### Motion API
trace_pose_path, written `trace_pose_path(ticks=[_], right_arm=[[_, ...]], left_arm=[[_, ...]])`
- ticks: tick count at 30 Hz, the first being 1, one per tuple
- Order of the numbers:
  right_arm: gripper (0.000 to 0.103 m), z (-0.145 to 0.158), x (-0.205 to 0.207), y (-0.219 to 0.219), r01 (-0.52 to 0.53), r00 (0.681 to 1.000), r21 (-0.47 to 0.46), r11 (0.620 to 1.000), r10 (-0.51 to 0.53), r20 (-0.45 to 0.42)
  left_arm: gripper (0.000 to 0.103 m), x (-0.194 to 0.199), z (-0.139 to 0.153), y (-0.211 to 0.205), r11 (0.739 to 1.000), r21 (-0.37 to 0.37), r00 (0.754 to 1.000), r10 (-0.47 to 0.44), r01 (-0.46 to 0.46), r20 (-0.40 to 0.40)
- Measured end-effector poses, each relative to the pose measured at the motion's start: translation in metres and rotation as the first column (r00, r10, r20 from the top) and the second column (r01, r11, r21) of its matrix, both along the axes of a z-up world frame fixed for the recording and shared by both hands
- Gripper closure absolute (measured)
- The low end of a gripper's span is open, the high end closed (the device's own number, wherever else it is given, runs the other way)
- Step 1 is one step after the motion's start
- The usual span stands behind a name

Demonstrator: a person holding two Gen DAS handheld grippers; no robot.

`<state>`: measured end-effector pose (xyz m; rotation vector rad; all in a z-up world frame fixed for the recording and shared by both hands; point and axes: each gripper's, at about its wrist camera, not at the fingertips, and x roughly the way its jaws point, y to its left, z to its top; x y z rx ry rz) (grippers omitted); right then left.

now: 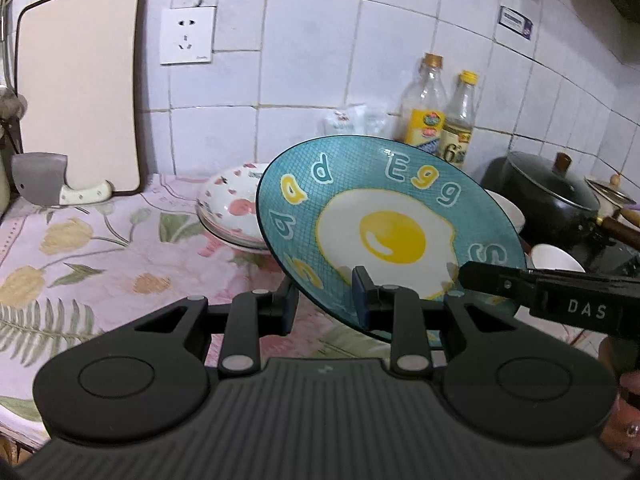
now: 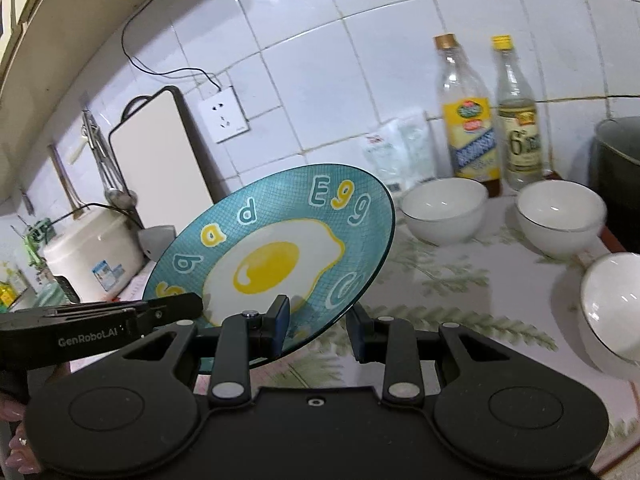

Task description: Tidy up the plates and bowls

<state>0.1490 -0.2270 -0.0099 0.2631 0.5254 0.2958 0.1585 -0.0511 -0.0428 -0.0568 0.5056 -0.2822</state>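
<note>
A teal plate with a fried-egg picture (image 1: 392,232) is held tilted above the counter. My left gripper (image 1: 326,300) is shut on its near rim, one finger on each face. My right gripper (image 2: 318,328) is shut on the same plate (image 2: 272,264) at its lower rim. Each gripper shows in the other's view, the right one (image 1: 476,276) and the left one (image 2: 176,308) touching the plate. A stack of white plates with pink flowers (image 1: 230,208) lies behind on the floral cloth. Three white bowls (image 2: 444,210) (image 2: 560,218) (image 2: 612,312) stand to the right.
Two bottles (image 2: 472,108) stand at the tiled wall. A black pot with lid (image 1: 548,196) is at the right. A cutting board (image 1: 80,88) leans on the wall with a cleaver (image 1: 44,180) before it. A white rice cooker (image 2: 92,256) stands far left.
</note>
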Motion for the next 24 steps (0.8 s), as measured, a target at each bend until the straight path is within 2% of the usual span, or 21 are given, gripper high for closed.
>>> trace_pose_path(ticks=[7, 18, 24], right_arm=[[0.067, 0.003, 0.038, 0.005, -0.039, 0.999, 0.025, 0.999, 0.038, 0.027], [0.067, -0.004, 0.105, 0.015, -0.054, 0.998, 0.003, 0.999, 0.054, -0.015], [0.067, -0.013, 0.143, 0.02, -0.068, 0.995, 0.016, 0.998, 0.069, -0.076]], left_arm=[[0.076, 0.028, 0.002, 0.018, 0.999, -0.034, 1.0, 0.02, -0.02, 0.02], [0.076, 0.1, -0.009, 0.04, 0.994, -0.1, 0.998, 0.027, -0.033, -0.063], [0.076, 0.133, -0.016, 0.046, 0.993, -0.1, 0.993, 0.044, -0.055, -0.107]])
